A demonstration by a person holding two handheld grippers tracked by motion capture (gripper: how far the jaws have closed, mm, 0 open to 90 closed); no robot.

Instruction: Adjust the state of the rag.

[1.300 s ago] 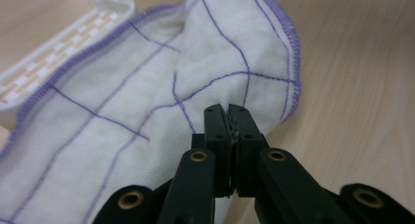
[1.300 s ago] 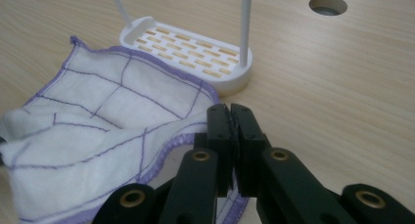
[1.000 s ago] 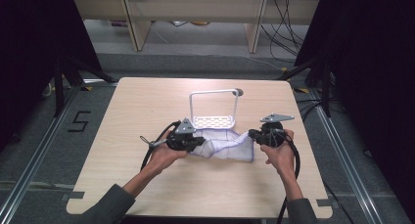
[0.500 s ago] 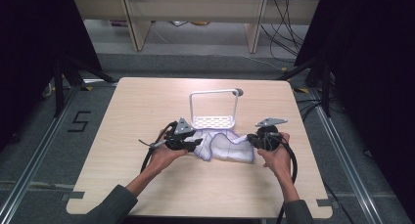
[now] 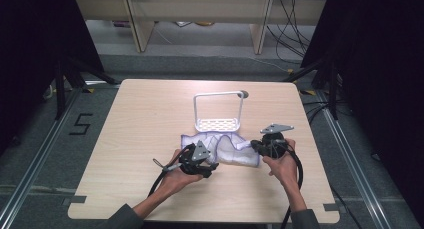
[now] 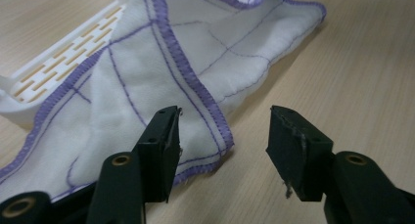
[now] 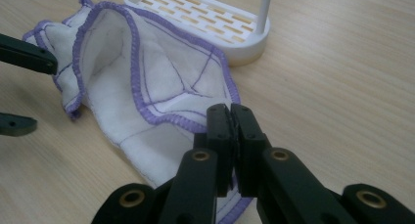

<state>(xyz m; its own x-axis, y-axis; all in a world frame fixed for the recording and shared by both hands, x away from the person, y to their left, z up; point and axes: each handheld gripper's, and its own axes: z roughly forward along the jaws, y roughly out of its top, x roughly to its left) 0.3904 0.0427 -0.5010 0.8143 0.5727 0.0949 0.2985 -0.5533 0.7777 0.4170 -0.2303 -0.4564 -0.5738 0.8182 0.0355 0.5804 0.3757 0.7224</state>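
- Right hand-held gripper [image 7: 230, 117], nearest in its own view: jaws pressed together w/ a purple-hemmed edge of the white cloth [image 7: 147, 97] pinched between them. Looks like an anchor grip, so that edge stays put while the other side gets worked.
- High view: same gripper [image 5: 256, 147] sits at about 3 o'clock of the cloth [image 5: 227, 150], person's hand behind it. Holding at the outer edge keeps the fabric stretched toward that side rather than bunching.
- Left hand-held gripper [image 6: 222, 131]: jaws wide apart, nothing between them. One jaw rests over the fabric, the other stands on bare counter [image 6: 362, 72], straddling a folded hem corner of the cloth [image 6: 186, 53]. Reads as lined up for a bite on that corner, not yet closed.
- High view: left gripper [image 5: 209, 165] at roughly 7 o'clock of the cloth, so the 2 grips would sit at opposite ends – good for lifting or spreading it.
- Cloth lies rumpled, part folded over itself, flat on the counter [image 5: 145, 124] about mid-counter, toward the person.
- Farther off, at 12 o'clock of the cloth: white slotted rack [image 5: 218, 123] w/ an upright frame. Cloth's far edge touches or overlaps its base; can't tell which. Likely where the cloth is headed.
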